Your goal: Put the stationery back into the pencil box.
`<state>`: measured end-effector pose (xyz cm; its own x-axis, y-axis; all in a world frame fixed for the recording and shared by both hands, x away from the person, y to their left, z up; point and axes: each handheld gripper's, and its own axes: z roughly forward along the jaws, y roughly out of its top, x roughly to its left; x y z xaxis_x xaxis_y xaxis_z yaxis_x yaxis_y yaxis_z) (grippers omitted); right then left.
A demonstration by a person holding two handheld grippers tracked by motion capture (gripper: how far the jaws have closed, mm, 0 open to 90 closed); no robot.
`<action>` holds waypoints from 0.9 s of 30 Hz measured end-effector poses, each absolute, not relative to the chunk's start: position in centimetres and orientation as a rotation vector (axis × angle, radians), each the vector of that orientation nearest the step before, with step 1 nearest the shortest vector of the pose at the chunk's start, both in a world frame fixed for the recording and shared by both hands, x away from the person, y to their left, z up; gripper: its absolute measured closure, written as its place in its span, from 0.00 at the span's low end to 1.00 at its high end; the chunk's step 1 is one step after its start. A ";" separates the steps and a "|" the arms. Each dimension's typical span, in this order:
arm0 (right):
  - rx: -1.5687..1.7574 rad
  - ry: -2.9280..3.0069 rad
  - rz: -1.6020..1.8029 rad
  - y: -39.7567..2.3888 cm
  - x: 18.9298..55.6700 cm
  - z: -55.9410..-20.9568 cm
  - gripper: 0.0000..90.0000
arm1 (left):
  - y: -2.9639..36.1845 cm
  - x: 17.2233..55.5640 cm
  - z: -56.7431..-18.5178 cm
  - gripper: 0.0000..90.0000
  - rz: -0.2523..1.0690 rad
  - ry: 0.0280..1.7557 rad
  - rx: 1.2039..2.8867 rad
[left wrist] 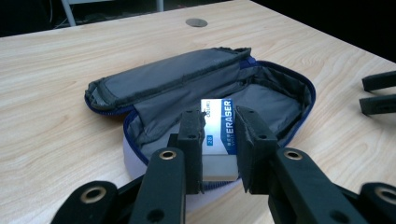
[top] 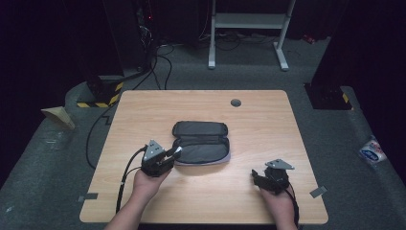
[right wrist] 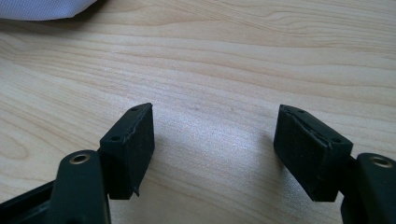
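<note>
1. While the open pencil case [top: 201,142] lies at the table's [top: 268,120] centre, the left gripper [left wrist: 219,140] clamps an eraser [left wrist: 217,135] over its 7 o'clock edge.
2. At 5 o'clock, the right gripper [right wrist: 212,149] rests with jaws spread apart, holding nothing.

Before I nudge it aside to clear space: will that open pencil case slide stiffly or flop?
The pencil case looks like soft fabric, its flap sagging, so it would probably flop. It seems light and should slide on the smooth table.
</note>
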<state>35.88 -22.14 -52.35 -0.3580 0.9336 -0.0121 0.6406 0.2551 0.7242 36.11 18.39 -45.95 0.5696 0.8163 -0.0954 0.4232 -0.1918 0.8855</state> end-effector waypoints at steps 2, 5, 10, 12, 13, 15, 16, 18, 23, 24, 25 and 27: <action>1.430 2.088 0.885 -22.1 35.9 -52.4 0.32 | 18.2 36.4 -46.0 0.81 0.501 1.017 1.833; 1.430 2.088 0.885 -22.1 35.9 -52.4 0.32 | 18.1 36.8 -46.0 0.81 0.506 1.019 1.840; 1.430 2.088 0.885 -22.1 35.9 -52.4 0.32 | 18.0 37.4 -46.0 0.81 0.503 1.031 1.842; 1.430 2.088 0.885 -22.1 35.9 -52.4 0.32 | 18.0 37.6 -46.0 0.81 0.506 1.035 1.843; 1.430 2.088 0.885 -22.1 35.9 -52.4 0.32 | 18.0 37.7 -46.0 0.81 0.508 1.039 1.841; 1.429 2.088 0.885 -22.1 35.9 -52.4 0.32 | 18.0 38.1 -46.0 0.81 0.498 1.049 1.842; 1.430 2.088 0.885 -22.1 35.9 -52.4 0.32 | 18.0 38.2 -46.0 0.81 0.492 1.054 1.843; 1.430 2.088 0.885 -22.1 35.9 -52.4 0.32 | 17.8 38.6 -46.1 0.81 0.489 1.058 1.857; 1.429 2.087 0.883 -22.1 35.9 -52.4 0.32 | 17.5 39.4 -46.2 0.81 0.480 1.071 1.883; 1.430 2.088 0.883 -22.1 35.9 -52.4 0.32 | 17.4 39.6 -46.2 0.81 0.478 1.075 1.881; 1.430 2.088 0.882 -22.1 35.9 -52.4 0.32 | 17.4 39.7 -46.2 0.81 0.473 1.080 1.879; 1.429 2.088 0.883 -22.1 35.9 -52.4 0.32 | 17.2 40.0 -46.3 0.81 0.469 1.086 1.892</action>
<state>35.85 -22.12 -52.35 -0.3559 0.9344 -0.0143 0.6408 0.2551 0.7240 39.96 17.25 -46.35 0.5464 0.8319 -0.0968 0.5001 -0.2313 0.8345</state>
